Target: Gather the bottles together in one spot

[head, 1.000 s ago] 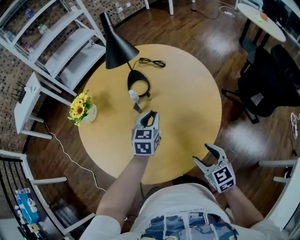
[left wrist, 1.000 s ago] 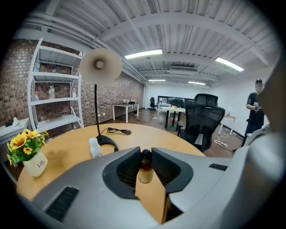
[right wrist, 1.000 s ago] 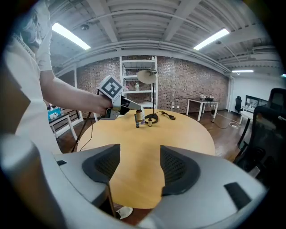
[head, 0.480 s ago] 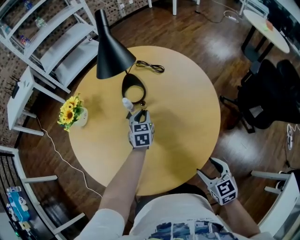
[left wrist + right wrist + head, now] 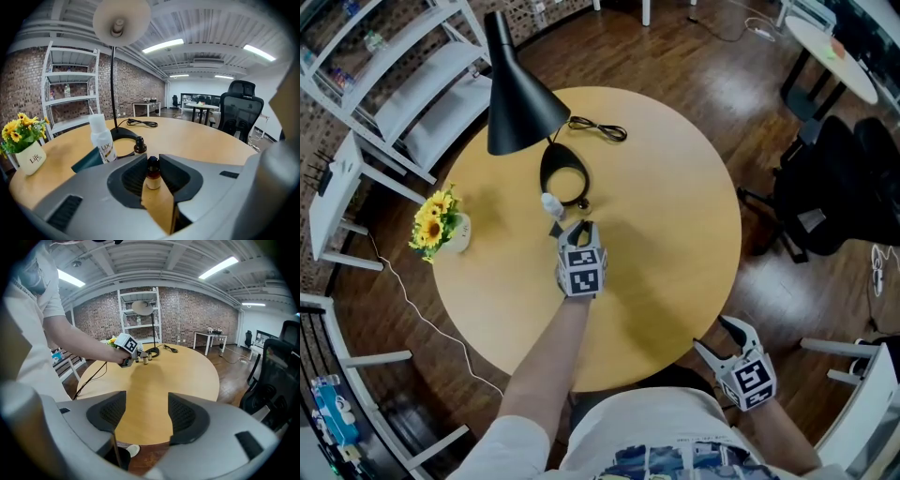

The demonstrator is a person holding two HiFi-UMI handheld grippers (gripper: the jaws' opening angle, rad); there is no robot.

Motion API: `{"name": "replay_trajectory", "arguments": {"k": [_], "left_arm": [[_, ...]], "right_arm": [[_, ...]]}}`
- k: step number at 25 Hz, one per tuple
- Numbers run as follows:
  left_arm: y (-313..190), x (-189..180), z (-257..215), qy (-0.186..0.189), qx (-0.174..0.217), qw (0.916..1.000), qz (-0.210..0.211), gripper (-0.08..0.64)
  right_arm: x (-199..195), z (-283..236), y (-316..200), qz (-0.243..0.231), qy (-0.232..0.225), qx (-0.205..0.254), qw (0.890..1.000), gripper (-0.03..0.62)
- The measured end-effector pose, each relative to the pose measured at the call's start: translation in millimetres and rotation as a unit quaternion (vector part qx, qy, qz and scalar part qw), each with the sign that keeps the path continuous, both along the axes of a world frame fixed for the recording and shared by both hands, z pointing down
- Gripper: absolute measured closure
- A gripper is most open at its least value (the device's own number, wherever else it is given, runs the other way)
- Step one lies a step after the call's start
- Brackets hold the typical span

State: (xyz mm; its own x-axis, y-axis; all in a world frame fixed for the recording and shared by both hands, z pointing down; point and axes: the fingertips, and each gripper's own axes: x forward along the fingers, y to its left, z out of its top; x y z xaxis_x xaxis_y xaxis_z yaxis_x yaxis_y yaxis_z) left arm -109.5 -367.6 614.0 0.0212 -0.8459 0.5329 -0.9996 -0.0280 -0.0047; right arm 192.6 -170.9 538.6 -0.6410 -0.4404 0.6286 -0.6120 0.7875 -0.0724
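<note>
I count three bottles: one tall white bottle [image 5: 102, 140] and two tiny dark-capped bottles [image 5: 139, 146]. My left gripper [image 5: 152, 160] is clamped on the pale-bodied one; right gripper [image 5: 146, 414] gapes empty.

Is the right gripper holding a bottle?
No, the right gripper has its jaws apart with nothing between them.
</note>
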Motion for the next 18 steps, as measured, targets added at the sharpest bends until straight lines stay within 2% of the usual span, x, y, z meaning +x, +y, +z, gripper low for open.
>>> {"name": "replay_trajectory", "arguments": {"k": [2, 5, 9, 13, 18], "left_arm": [[0.5, 1.5, -1.6, -0.003, 0.001, 0.9999, 0.010, 0.464], [4.2, 3.0, -11.8, -0.007, 0.014, 0.9997, 0.019, 0.385], [24.2, 3.8, -40.9, -0.005, 0.043, 0.9987, 0.025, 0.383], [75.2, 3.5, -82.8, 0.019, 0.070, 0.9970, 0.027, 0.383], [173.9, -15.0, -131.9, 0.063, 0.081, 0.9943, 0.029, 0.383]], "right_arm": [[-1.8, 0.3, 2.3, -0.002, 0.003, 0.000, 1.000, 0.287], [-5.9, 0.4, 5.9, -0.005, 0.004, 0.004, 1.000, 0.287], [-18.1, -5.7, 10.1, -0.006, 0.000, 0.016, 1.000, 0.287], [-37.4, -16.2, 20.4, -0.015, -0.013, 0.034, 0.999, 0.287], [-69.0, -44.7, 46.9, -0.026, -0.032, 0.053, 0.998, 0.287]]}}
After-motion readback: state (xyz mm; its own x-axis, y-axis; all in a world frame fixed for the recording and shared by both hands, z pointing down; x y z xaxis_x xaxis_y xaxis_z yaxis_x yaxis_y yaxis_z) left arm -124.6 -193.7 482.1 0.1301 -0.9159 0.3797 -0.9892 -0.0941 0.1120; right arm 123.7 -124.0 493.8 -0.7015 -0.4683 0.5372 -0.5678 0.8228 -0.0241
